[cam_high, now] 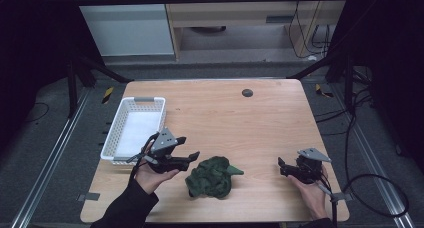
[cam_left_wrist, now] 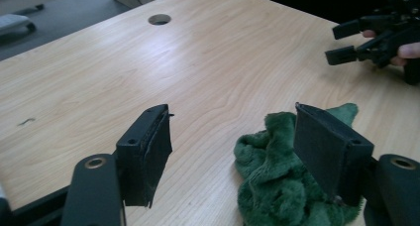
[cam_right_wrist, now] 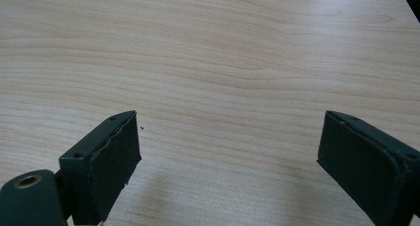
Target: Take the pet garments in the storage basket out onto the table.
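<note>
Left hand-held gripper (cam_high: 192, 157) gapes beside green cloth (cam_high: 212, 176), palm up.

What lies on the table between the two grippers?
A crumpled green cloth, nearer the left gripper; bare wood from there to the right gripper, as the high view shows.

A dark green plush cloth (cam_high: 211, 176) is seen crumpled into a loose heap at the lower centre of the frame, one corner pointed out to the right.
</note>
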Tool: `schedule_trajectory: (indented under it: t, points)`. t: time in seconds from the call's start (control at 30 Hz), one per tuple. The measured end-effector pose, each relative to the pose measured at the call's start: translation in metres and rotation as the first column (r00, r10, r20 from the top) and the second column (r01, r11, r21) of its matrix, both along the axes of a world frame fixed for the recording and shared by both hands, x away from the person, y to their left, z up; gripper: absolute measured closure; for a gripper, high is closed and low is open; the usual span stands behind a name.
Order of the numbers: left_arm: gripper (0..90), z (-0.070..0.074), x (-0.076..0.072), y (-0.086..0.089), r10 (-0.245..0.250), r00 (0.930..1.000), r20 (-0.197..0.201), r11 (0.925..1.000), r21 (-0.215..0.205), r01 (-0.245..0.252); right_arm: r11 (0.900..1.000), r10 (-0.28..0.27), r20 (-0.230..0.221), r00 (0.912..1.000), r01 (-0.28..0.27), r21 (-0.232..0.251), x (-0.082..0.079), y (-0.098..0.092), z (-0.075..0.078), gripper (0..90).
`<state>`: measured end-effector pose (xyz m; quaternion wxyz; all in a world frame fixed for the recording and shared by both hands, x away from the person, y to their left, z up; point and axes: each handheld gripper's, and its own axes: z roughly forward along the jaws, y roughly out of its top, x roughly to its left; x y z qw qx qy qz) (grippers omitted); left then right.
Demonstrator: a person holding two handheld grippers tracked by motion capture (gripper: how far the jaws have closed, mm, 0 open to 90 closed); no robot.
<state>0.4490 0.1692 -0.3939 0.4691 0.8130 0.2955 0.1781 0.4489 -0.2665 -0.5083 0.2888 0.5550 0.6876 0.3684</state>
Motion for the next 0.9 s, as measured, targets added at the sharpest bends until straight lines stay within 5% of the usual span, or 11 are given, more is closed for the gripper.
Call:
schedule_trajectory:
  t: [0.13,0.37,0.5,0.73,0.9]
  points:
    - [32.3,-0.008,-0.005,0.008,0.051,0.9986,0.012,0.9982,-0.032,-0.05,1.0,-0.001,-0.001,1.0,0.001,0.0,0.0,0.0,0.0,9.2]
    - [41.7,-0.028,-0.017,0.034,0.158,0.9873,-0.016,0.9828,-0.093,-0.159,1.0,0.0,-0.002,1.0,0.0,0.001,0.0,0.0,0.0,9.2]
    - [47.9,-0.035,-0.021,0.044,0.177,0.9833,-0.041,0.9785,-0.1,-0.181,1.0,-0.001,-0.001,1.0,0.001,0.0,0.0,0.0,0.0,9.2]
    - [57.2,-0.05,-0.033,0.07,0.251,0.9652,-0.075,0.9605,-0.105,-0.258,1.0,0.0,-0.001,1.0,0.0,0.0,0.0,0.0,0.0,9.1]
    - [57.9,-0.057,-0.038,0.08,0.27,0.9585,-0.092,0.9571,-0.084,-0.278,1.0,-0.001,0.0,1.0,0.001,0.0,-0.001,0.0,0.0,9.1]
